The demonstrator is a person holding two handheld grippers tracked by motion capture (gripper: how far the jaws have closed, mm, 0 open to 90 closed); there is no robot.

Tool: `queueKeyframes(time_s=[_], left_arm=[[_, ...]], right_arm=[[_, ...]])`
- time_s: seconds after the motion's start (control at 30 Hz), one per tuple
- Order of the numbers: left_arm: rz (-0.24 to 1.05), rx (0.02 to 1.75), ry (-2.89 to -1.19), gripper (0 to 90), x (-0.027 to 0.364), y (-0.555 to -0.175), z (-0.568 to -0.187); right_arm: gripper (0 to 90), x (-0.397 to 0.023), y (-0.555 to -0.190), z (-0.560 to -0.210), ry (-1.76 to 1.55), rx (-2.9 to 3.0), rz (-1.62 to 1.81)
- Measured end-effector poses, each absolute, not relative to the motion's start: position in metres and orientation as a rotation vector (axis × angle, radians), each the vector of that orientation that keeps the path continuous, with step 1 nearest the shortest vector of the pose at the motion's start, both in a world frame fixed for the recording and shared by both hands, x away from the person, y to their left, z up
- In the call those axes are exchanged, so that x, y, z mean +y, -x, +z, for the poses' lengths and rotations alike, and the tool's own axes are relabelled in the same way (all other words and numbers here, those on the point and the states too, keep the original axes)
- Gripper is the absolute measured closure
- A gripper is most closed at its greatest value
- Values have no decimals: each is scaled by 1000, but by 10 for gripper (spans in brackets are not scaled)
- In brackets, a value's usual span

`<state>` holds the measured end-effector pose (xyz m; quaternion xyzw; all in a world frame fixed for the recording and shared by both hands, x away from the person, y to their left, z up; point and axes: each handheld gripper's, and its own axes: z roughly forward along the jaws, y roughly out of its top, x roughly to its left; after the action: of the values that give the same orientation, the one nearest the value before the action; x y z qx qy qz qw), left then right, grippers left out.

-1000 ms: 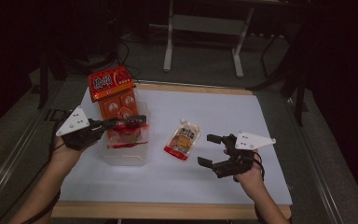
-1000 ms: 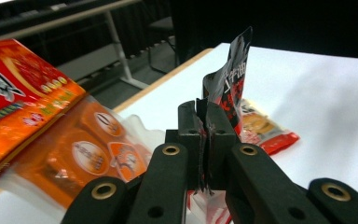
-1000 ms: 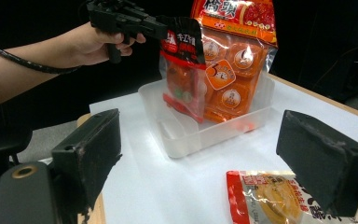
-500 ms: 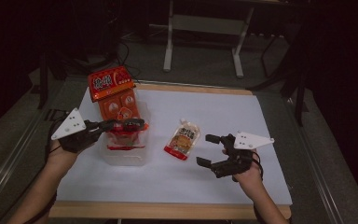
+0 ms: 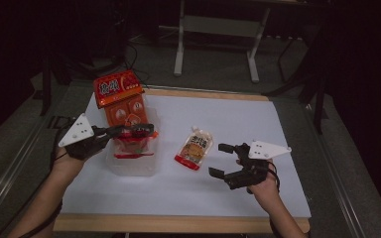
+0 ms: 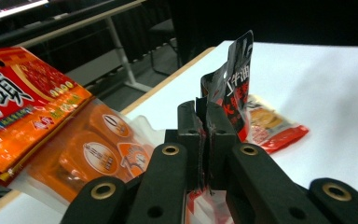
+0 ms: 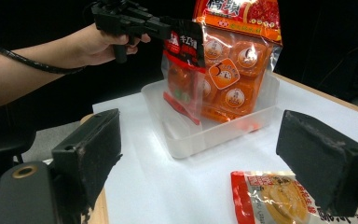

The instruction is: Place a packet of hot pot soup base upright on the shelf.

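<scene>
Clearly the step in hand is lowering a snack packet into the clear plastic tub (image 5: 131, 161) on the table (image 5: 228, 124): the left gripper (image 5: 144, 131) has its fingers pinched tight on the top edge of a black-and-red packet (image 7: 182, 70), which hangs upright with its lower end already inside the tub, just in front of the big orange bag of wrapped cakes (image 7: 235, 56) that stands in the far part of the tub and leans out over its back rim. To do this well, I judge the packet should go straight down into the free front part of the tub before the fingers let go, so it settles flat or leans on the orange bag without knocking it over; a release from this height could let it flop over the near wall. The orange bag is the main obstacle, since it takes up much of the tub and stands close against the hanging packet. The right gripper (image 5: 224, 159) hovers over the table well to the right, fingers wide apart and holding nothing, with an orange-and-red sauce pouch (image 5: 194, 148) lying flat between it and the tub, apart from both. That pouch looks like the likely next pick, and nothing blocks the way to it.
</scene>
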<state>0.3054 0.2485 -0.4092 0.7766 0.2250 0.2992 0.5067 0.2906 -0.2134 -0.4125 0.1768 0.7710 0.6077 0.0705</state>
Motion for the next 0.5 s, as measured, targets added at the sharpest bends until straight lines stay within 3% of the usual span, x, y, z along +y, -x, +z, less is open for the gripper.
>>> queueKeyframes(time_s=[0.5], left_arm=[[690,544,-1890,874,245,-312,-423]], right_arm=[[138,-216,-292,-417,-545,2327,1822]])
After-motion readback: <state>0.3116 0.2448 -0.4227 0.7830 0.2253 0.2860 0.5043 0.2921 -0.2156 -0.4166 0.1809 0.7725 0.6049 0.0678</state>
